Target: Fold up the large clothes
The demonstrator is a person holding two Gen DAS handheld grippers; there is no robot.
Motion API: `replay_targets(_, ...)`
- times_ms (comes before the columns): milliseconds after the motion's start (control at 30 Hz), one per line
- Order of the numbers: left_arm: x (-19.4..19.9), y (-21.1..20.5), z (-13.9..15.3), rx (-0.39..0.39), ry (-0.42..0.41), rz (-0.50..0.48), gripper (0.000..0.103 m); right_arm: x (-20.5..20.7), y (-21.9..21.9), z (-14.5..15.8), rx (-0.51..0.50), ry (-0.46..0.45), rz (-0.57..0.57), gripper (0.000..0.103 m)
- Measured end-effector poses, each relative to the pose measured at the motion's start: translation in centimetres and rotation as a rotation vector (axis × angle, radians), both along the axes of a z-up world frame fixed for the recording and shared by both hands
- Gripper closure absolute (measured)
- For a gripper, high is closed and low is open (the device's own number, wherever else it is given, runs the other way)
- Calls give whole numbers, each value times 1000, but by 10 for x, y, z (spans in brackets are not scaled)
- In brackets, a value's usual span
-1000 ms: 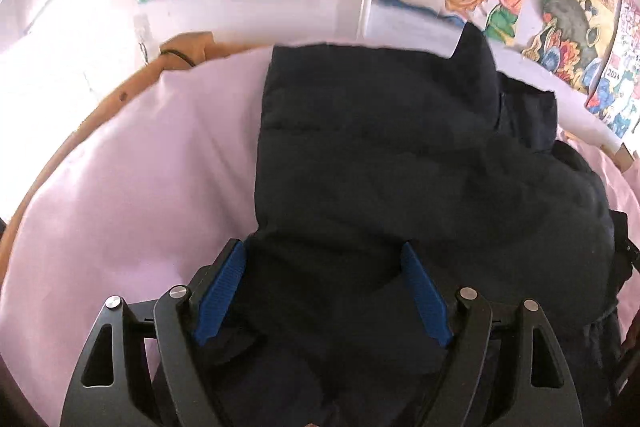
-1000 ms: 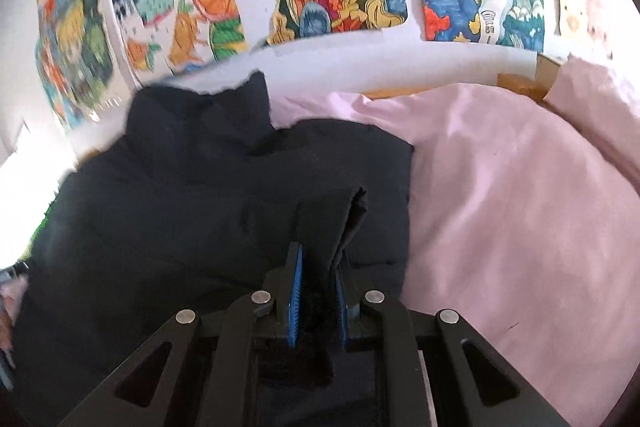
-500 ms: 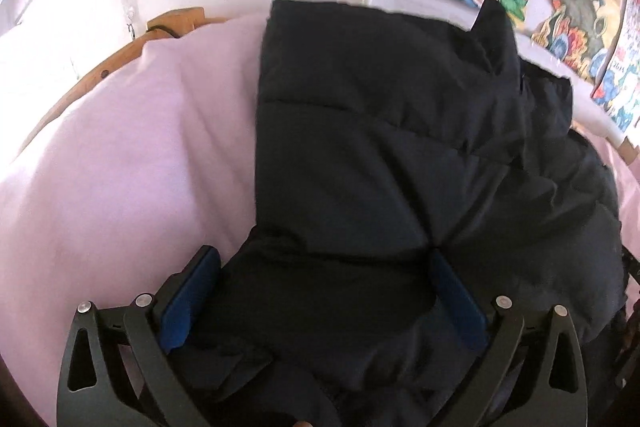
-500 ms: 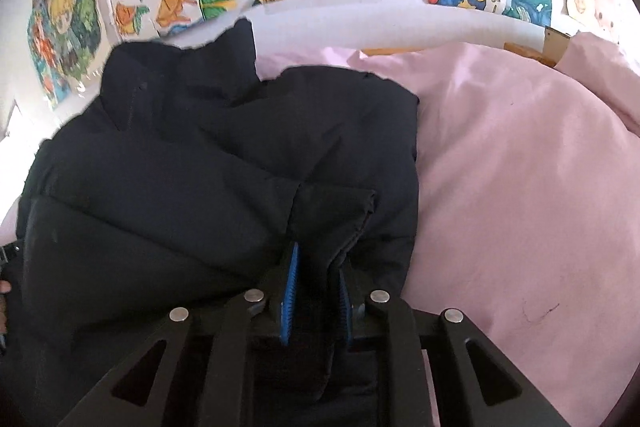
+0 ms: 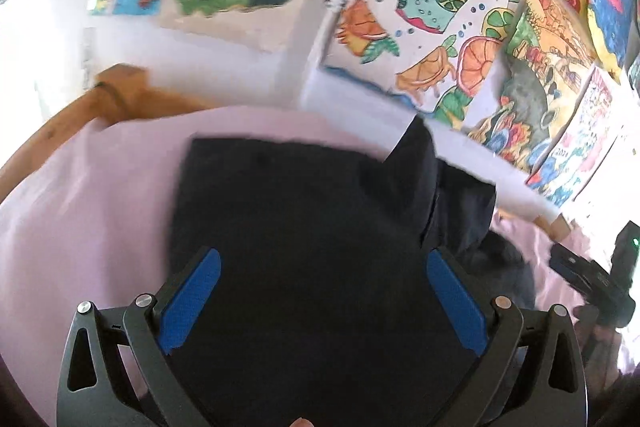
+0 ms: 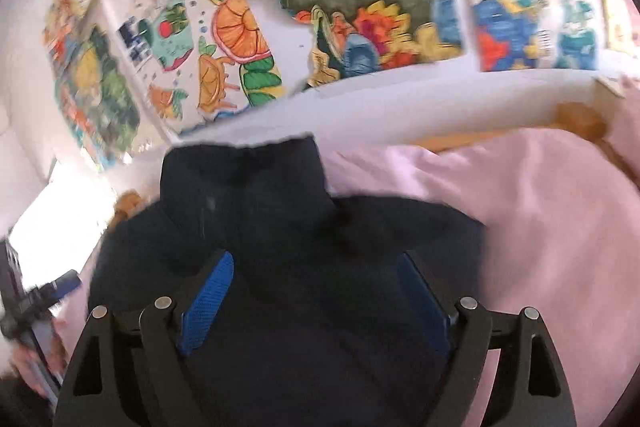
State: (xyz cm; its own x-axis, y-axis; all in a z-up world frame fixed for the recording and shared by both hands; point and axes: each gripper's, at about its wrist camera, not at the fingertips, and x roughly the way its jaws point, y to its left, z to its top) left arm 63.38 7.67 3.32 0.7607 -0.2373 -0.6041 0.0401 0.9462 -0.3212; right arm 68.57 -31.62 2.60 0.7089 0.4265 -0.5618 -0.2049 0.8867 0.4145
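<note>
Left gripper [image 5: 320, 299]: spread wide, 2 blue pads [image 5: 192, 301] well apart, nothing pinched between them. Dark jacket [image 5: 312, 227] seen below and beyond the gap, pads not pressing on it; whether the fingertips brush the cloth, cannot tell.

Right gripper [image 6: 316, 303]: jaws opening, already wide, blue pads [image 6: 206, 301] clear of the fabric. Same dark jacket [image 6: 320, 267] filling the space beneath and between the fingers, not clamped.

Jacket spread on the pink bedsheet [image 5: 88, 219], folded into a roughly rectangular block with a straight left edge in the left wrist view. Collar [image 6: 244, 179] standing up at the far end, toward the wall, clear in the right wrist view. Both pictures blurred.

Pink sheet [image 6: 540, 227] open to the right of the jacket in the right wrist view, open to the left of it in the left wrist view. Wooden bed frame [image 5: 120, 91] curving round the far left corner, against the white wall. Colourful drawings [image 5: 432, 39] pinned in a row on the wall behind the bed, with oranges, green leaves and fish-like shapes; the same drawings [image 6: 340, 7] across the top of the right wrist view.

At the right edge of the left wrist view, the other black tool with a small green light [image 5: 634, 242]. At the lower left of the right wrist view, the other tool's blue-tipped finger [image 6: 66, 281] and part of a hand [image 6: 36, 363] around its handle.
</note>
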Motion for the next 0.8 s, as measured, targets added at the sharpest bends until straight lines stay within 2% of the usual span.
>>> replay_targets(67, 38, -11, 1, -5, 20, -22, 1, 36, 18, 2, 33, 31, -25, 19)
replay_targets(167, 75, -23, 0, 10, 52, -17, 1, 71, 38, -6, -4, 52, -64, 20)
replay_targets(233, 91, -27, -2, 19, 50, -24, 1, 86, 46, -15, -14, 60, -102, 23)
replay_targets(267, 97, -30, -1, 17, 42, -33, 2, 94, 49, -21, -4, 72, -117, 28)
replay_targets(333, 106, -36, 2, -22, 24, -61, 2, 101, 51, -30, 13, 81, -148, 33)
replay_targets(367, 109, -41, 3, -45, 12, -74, 2, 102, 50, -33, 21, 85, -152, 39)
replay_targets(400, 112, -47, 5, -57, 3, -90, 2, 103, 48, -37, 39, 95, -157, 51)
replay_targets(433, 116, -53, 6, -58, -6, -104, 2, 102, 46, -40, 58, 102, -156, 57)
replay_targets(500, 126, -71, 5, -18, 2, -101, 3, 99, 42, -42, 84, 110, -145, 80)
replay_targets(533, 131, -78, 2, 9, 21, -87, 5, 97, 40, -42, 97, 112, -125, 83)
replay_targets(567, 135, -83, -1, 29, 39, -74, 18, 94, 39, -41, 100, 108, -110, 87)
replay_targets(600, 139, -87, -3, 34, 52, -71, 41, 91, 39, -40, 94, 99, -97, 88)
replay_targets(667, 144, -87, -7, 12, 79, -49, 68, 82, 40, -36, 70, 73, -73, 89)
replay_targets(733, 142, -84, -7, -27, 66, -35, 80, 69, 38, -31, 57, 50, -48, 90)
replay_targets(767, 138, -84, -4, -32, 49, -38, 88, 64, 36, -28, 53, 43, -40, 90)
replay_targets(800, 134, -84, -2, -23, 32, -41, 91, 57, 35, -23, 38, 26, -28, 90)
